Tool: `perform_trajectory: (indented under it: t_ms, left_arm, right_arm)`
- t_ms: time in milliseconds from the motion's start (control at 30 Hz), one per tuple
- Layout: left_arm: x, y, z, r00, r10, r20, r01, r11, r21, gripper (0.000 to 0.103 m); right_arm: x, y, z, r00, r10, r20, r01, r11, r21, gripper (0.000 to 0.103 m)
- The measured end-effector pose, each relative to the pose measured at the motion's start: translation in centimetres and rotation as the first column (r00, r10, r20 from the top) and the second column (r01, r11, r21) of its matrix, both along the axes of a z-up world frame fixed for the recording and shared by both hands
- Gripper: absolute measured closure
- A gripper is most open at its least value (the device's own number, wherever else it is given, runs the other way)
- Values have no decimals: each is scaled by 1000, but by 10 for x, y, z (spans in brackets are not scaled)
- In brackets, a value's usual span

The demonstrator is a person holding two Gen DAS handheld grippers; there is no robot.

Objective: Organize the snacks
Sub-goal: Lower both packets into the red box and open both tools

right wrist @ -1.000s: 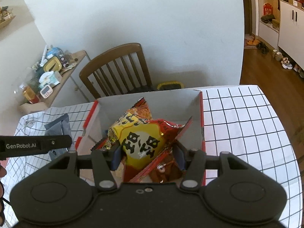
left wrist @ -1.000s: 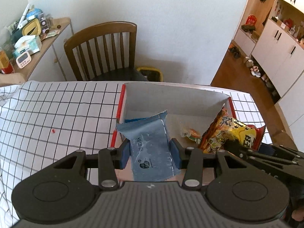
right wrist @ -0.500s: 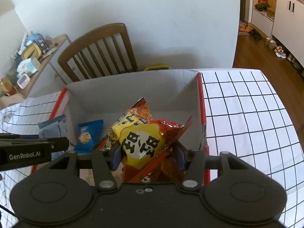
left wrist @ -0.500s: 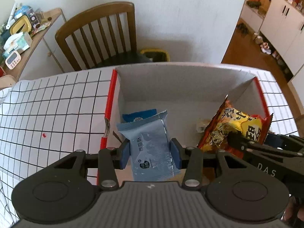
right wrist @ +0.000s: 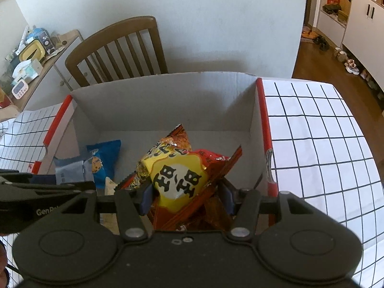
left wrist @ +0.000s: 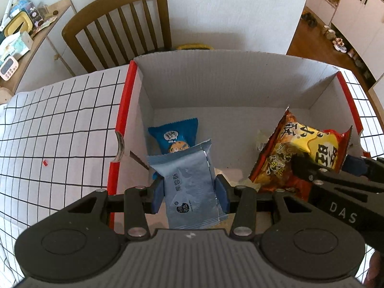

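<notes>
Snacks hang over the white cardboard box (left wrist: 230,81): left fingers (left wrist: 159,192) pinch a pale-blue foil packet (left wrist: 189,184), right fingers (right wrist: 146,196) clamp a yellow-and-red crinkly bag (right wrist: 177,180).

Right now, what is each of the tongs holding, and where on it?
The left tongs clamp the pale blue packet across its side edges. The right tongs pinch the yellow-and-red snack bag across its middle.

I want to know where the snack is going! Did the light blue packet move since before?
Yes. The light blue packet, clamped in the left gripper, went from above the cardboard box's near edge down inside it, toward the dark blue packet.
</notes>
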State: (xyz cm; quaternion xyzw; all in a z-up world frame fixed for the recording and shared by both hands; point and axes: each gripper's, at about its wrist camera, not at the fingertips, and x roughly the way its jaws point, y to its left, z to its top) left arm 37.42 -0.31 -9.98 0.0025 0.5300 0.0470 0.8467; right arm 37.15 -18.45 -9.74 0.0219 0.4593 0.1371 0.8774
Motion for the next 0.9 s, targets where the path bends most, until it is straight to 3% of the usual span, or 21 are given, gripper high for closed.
perform_trajectory:
  t_ms: [233, 333, 900]
  left_arm:
    - [-4, 1, 1, 1000, 11, 3, -11, 999, -36, 57]
    - [-9, 3, 7, 1000, 11, 25, -9, 998, -63, 47]
    - [-60, 18, 59, 990, 13, 138, 3, 993, -116, 46]
  right_arm:
    - [-1, 1, 0, 1000, 14, -4, -14, 1000, -5, 43]
    - [-5, 2, 2, 1000, 16, 0, -16, 1000, -10, 40]
    - [-52, -15, 48, 994, 66, 84, -72, 995, 63, 19]
